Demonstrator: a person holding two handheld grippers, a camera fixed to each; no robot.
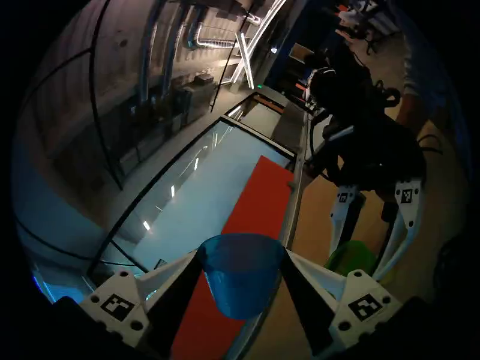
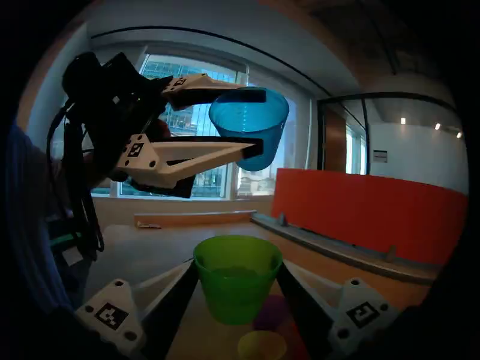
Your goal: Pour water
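Green cup (image 2: 238, 291) gripped in right hand-held gripper (image 2: 238, 267), blue cup (image 1: 240, 288) gripped in left hand-held gripper (image 1: 241, 257), held higher

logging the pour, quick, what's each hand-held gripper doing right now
Left hand-held gripper: closed on the blue cup.
Right hand-held gripper: closed on the green cup.

In the right gripper view open air separates the green cup (image 2: 237, 279) from the blue cup (image 2: 249, 126) held higher up by the left gripper (image 2: 263, 120), whose body and hanging cables (image 2: 75, 198) block the upper left. The orange partition (image 2: 367, 210) and the grey rail (image 2: 336, 247) at its foot close off the table (image 2: 138, 252) on the right. A yellow cup (image 2: 261, 345) and a purple disc (image 2: 275, 309) lie low under the green cup; the tabletop toward the window (image 2: 186, 66) is bare
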